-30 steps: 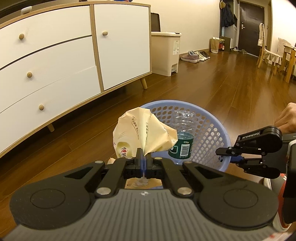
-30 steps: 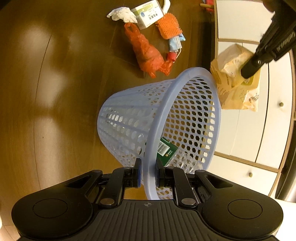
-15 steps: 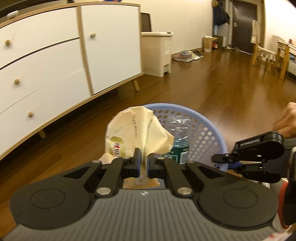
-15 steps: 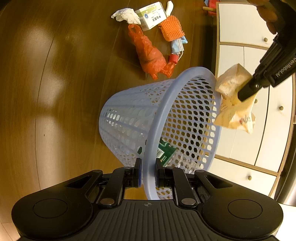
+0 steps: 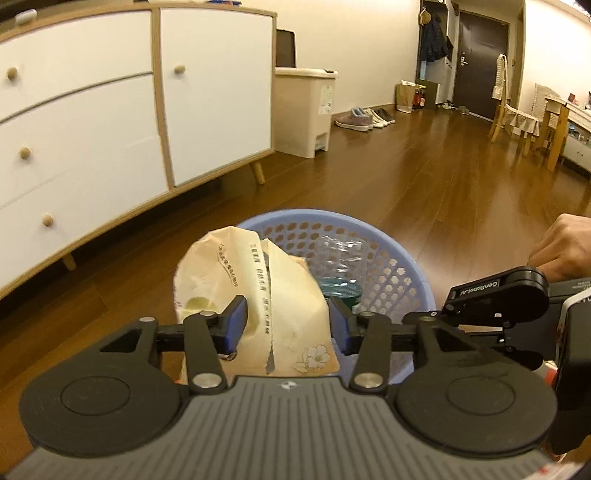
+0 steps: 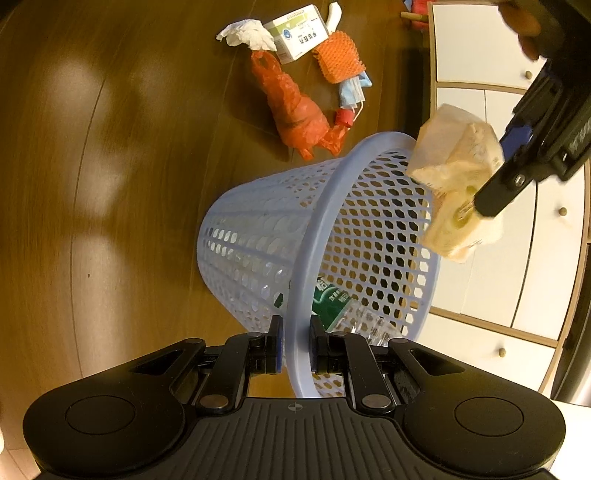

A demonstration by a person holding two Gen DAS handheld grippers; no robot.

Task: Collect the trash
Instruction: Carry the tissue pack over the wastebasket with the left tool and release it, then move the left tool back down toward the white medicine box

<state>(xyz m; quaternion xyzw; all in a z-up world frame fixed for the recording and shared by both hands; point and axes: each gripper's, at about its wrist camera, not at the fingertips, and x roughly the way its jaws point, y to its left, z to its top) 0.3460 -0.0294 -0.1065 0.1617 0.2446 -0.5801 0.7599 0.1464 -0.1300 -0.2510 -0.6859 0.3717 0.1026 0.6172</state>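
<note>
I'm holding the left gripper [image 5: 284, 325] over the basket [image 5: 413, 266] with its fingers spread wide. The wrapper [image 5: 258, 295] is sitting loose between the pads, no squeeze on it as far as I can see. From the right wrist view the wrapper [image 6: 458, 177] is hanging at the basket rim [image 6: 317, 236], partly outside it, so I'm judging the drop as marginal.

The right gripper [image 6: 295, 347] is pinching the near rim, 1 finger inside and 1 outside, and tilting the basket toward the left side. A bottle [image 6: 332, 302] is already lying at the bottom.

Handling notes:
- Wrapper: looking like thin crumpled paper or film, very light and soft. It is likely drifting rather than falling straight. If it misses, I'm taking it by a bunched fold, not a flat face.
- Basket: light perforated plastic with a stiff rim. The rim is the right place to hold, though a thin rim can slip sideways.
- Left on the floor: a red bag [image 6: 295, 110], a tissue [image 6: 245, 35], a box [image 6: 299, 33], an orange net [image 6: 340, 57] and a mask [image 6: 352, 92].
- All look light. The box is the only rigid one, so I'm planning to grip it across its short side. For the bag I'm aiming at the twisted middle.
</note>
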